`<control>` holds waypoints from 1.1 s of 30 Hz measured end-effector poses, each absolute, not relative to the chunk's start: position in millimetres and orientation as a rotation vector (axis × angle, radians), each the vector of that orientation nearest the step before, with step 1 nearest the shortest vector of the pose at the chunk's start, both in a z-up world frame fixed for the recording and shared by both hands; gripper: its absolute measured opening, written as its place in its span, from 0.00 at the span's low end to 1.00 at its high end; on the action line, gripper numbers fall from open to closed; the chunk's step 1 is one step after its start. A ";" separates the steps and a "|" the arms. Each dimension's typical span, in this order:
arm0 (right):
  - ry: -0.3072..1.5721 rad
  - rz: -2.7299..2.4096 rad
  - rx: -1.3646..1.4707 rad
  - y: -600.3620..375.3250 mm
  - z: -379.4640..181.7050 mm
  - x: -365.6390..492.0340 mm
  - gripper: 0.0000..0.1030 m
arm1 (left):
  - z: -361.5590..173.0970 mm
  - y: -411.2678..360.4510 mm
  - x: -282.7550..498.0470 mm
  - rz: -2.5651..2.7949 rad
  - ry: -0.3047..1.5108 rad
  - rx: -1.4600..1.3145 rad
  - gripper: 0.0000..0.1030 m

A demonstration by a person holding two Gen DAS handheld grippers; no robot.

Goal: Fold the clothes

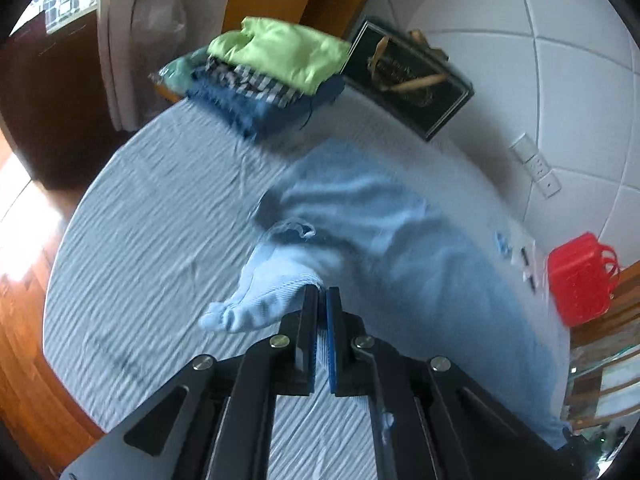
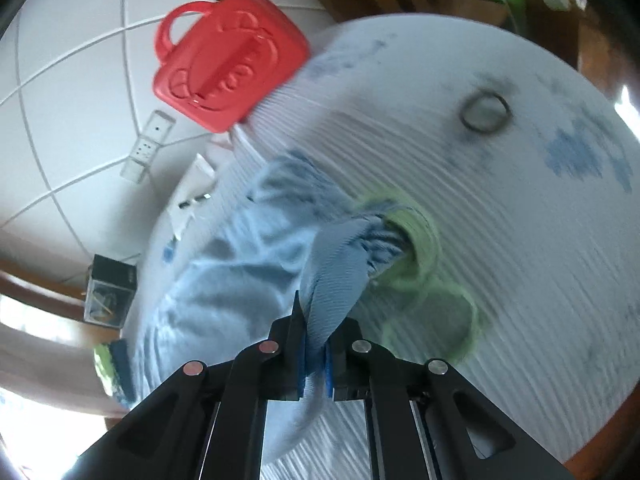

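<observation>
A light blue garment (image 1: 372,216) lies stretched over the striped bed sheet (image 1: 160,208). My left gripper (image 1: 322,294) is shut on its ribbed edge, held just above the sheet. In the right wrist view the same garment (image 2: 224,276) hangs crumpled, and my right gripper (image 2: 316,328) is shut on another ribbed edge of it. A stack of folded clothes (image 1: 268,76), lime green on top, then checked and dark blue pieces, sits at the far end of the bed.
A red plastic basket (image 1: 580,276) stands at the bed's edge by the white padded wall (image 1: 560,60), also in the right wrist view (image 2: 228,76). A black bag (image 1: 408,76) leans on the wall. Wooden floor (image 1: 20,320) lies left of the bed.
</observation>
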State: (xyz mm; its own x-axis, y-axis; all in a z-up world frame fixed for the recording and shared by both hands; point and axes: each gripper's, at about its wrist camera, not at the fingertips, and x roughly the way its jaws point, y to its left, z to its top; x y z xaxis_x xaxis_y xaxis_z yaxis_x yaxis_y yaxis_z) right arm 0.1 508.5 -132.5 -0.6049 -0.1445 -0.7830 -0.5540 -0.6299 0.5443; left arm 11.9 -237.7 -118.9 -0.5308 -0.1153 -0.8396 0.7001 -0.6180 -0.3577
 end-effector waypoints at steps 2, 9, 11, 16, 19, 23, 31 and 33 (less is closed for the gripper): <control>1.172 2.338 -1.235 509.0 -123.7 -18.5 0.06 | -114.7 -253.2 -15.2 -2.168 0.944 1.146 0.04; 1.039 2.277 -1.377 517.6 -131.9 -122.8 0.06 | -129.0 -301.9 -119.6 -2.086 0.866 1.257 0.04; 1.008 2.249 -1.431 518.7 -143.0 -151.1 0.06 | -138.5 -307.0 -147.2 -2.080 0.827 1.296 0.04; 0.956 2.204 -1.495 519.3 -168.7 -198.1 0.08 | -153.5 -302.5 -201.8 -2.134 0.748 1.388 0.04; 1.015 2.178 -1.510 523.3 -179.0 -198.8 0.17 | -157.7 -289.6 -211.8 -2.206 0.727 1.465 0.04; 1.062 2.195 -1.501 519.6 -175.1 -179.6 0.36 | -170.6 -275.9 -195.3 -2.198 0.652 1.557 0.55; 0.866 2.307 -1.480 482.0 -128.5 -120.4 0.94 | -192.6 -292.1 -128.9 -2.060 0.565 1.553 0.96; 0.834 2.324 -1.472 473.8 -120.9 -106.6 0.94 | -203.3 -299.5 -112.4 -2.033 0.561 1.549 0.96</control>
State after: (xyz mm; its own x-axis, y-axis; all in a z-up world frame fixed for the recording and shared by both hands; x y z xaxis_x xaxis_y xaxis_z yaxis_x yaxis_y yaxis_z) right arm -106.6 473.8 -120.9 -0.4495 -0.0782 -0.8898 -0.5054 -0.7991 0.3256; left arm -112.4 -299.5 -203.3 -0.2119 -0.1524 -0.9653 0.6260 -0.7797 -0.0143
